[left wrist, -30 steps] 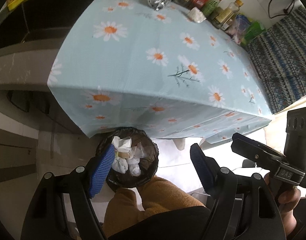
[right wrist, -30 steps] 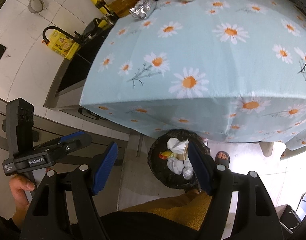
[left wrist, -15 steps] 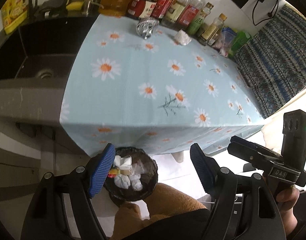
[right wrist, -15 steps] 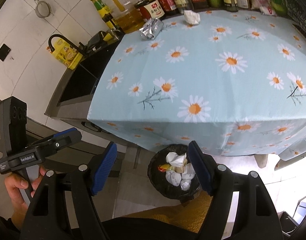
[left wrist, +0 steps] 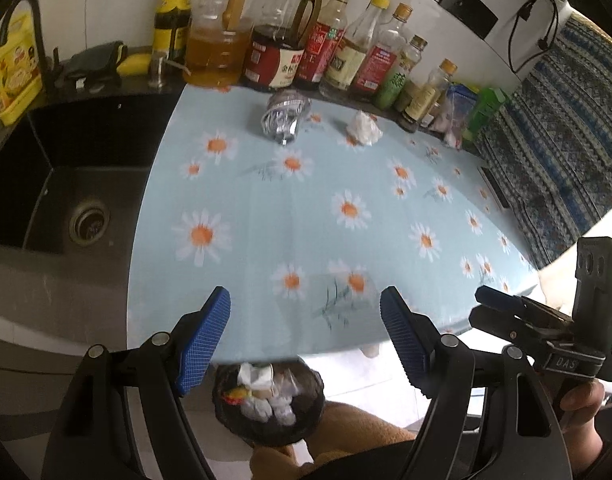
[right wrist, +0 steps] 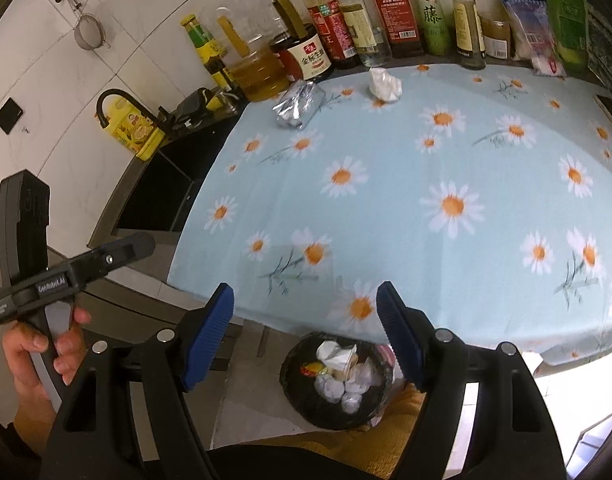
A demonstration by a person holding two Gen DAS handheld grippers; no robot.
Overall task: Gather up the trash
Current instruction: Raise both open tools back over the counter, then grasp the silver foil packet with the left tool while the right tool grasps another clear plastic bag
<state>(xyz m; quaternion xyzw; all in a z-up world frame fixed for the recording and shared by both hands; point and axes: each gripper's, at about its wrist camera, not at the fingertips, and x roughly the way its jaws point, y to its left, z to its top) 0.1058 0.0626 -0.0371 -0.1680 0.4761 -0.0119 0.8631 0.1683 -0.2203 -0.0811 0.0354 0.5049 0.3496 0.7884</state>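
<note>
A crumpled white tissue (left wrist: 363, 128) lies on the daisy-print cloth of the worktop (left wrist: 266, 216), close to the far edge and just in front of the row of bottles (left wrist: 337, 60) along the wall. A crushed silver foil wrapper (left wrist: 284, 118) lies on the same cloth, near the tissue on the side toward the sink (left wrist: 58, 184). The two pieces are apart, not touching. Well apart from the tissue, below the near edge of the worktop, a black-lined bin (left wrist: 268, 408) stands on the floor, holding white paper wads and a small red-and-yellow wrapper.

The left hand-held gripper (left wrist: 306, 344) hangs over the near edge of the worktop, above the bin, its blue pads spread wide with nothing between them. The right hand-held gripper (right wrist: 306, 330) sits beside it, on the side away from the sink, likewise spread and empty. Both are far from the tissue. A person's hand (right wrist: 38, 356) grips the left handle.
</note>
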